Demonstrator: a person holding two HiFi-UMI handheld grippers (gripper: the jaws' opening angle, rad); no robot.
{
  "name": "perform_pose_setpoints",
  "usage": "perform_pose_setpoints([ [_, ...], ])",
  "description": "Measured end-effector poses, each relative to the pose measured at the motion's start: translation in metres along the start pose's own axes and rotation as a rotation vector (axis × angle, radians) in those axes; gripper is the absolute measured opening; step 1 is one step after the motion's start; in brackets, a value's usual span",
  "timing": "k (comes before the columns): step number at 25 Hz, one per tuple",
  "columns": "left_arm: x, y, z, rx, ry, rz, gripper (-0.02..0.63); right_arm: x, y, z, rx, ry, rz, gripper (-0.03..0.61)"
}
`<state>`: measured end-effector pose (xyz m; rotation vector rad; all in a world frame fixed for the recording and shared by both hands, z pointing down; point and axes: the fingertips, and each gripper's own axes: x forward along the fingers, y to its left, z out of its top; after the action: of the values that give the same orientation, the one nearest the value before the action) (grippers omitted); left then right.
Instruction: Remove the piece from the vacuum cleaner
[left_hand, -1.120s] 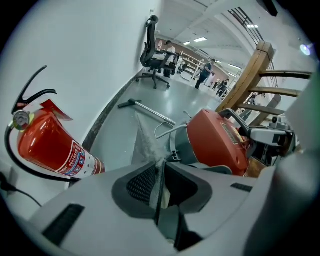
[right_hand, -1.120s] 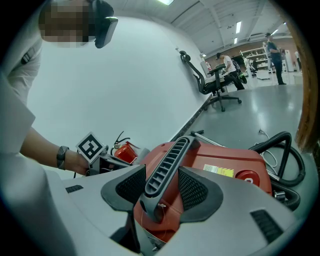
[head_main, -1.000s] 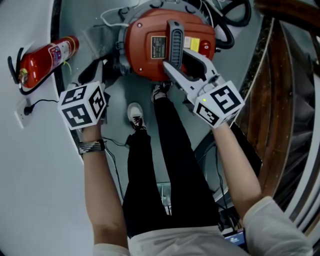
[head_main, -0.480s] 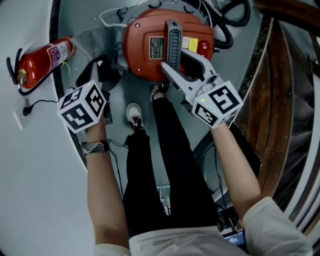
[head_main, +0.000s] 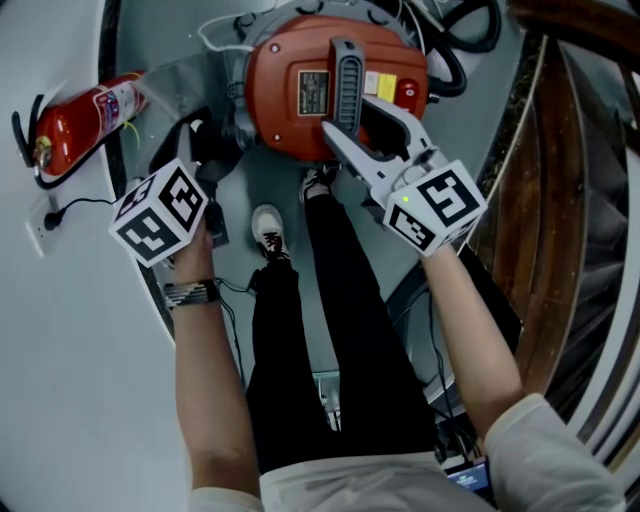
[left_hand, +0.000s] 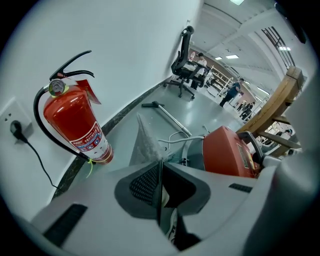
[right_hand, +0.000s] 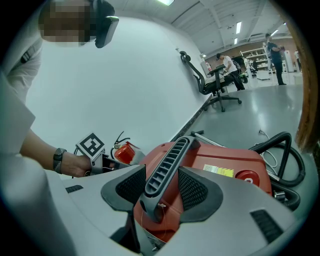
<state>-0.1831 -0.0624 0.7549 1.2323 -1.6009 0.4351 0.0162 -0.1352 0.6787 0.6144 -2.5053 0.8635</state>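
A red vacuum cleaner (head_main: 300, 90) with a grey ribbed handle (head_main: 345, 85) stands on the floor at the top of the head view. My right gripper (head_main: 365, 125) is open and straddles the near end of the handle (right_hand: 167, 165). Red body shows between the handle and the right pad. To the left of the cleaner, my left gripper (head_main: 198, 138) points steeply down. Its jaws are shut on the edge of a thin grey sheet-like piece (left_hand: 145, 145). That piece (head_main: 180, 75) runs from the jaw tips to the cleaner's left side.
A red fire extinguisher (head_main: 85, 120) leans at the white wall, left of the left gripper, with a wall socket (head_main: 45, 225) below it. A black hose (head_main: 460, 60) coils right of the cleaner. The person's shoes (head_main: 270, 225) stand just before the cleaner. Wooden framing (head_main: 570, 200) fills the right side.
My left gripper has rolled, so its marker cube shows other faces, and it has shifted slightly left. The right gripper and the cleaner stay put.
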Motion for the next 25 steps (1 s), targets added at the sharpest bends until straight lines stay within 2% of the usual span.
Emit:
perform_pose_setpoints([
  [3,0.0,0.0,0.0,-0.018,-0.001,-0.002,0.034,0.0,0.0,0.0,-0.001,-0.001,0.0,0.198],
  [5,-0.001,-0.001,0.001,0.007,-0.001,-0.014,0.047,-0.001,0.0,0.0,-0.002,-0.002,-0.002,0.198],
  [10,-0.016,0.001,-0.003,0.223,0.014,-0.067,0.108,-0.001,0.0,0.0,-0.002,-0.004,-0.005,0.198],
  [14,-0.025,0.003,-0.024,0.289,0.082,-0.114,0.142,-0.001,-0.001,0.001,-0.007,-0.009,-0.008,0.198],
  [18,-0.029,0.001,-0.047,0.347,0.177,-0.105,0.146,-0.001,0.0,0.0,0.0,-0.001,-0.004,0.198],
  [19,-0.03,0.001,-0.05,0.367,0.185,-0.088,0.14,-0.001,0.0,0.0,0.002,0.001,-0.002,0.198],
  [21,-0.029,0.002,-0.051,0.392,0.181,-0.055,0.086,-0.001,0.0,0.0,0.003,0.003,0.0,0.198],
  [25,-0.024,0.002,-0.05,0.376,0.181,-0.045,0.08,0.0,0.0,0.0,0.001,0.002,-0.001,0.198],
])
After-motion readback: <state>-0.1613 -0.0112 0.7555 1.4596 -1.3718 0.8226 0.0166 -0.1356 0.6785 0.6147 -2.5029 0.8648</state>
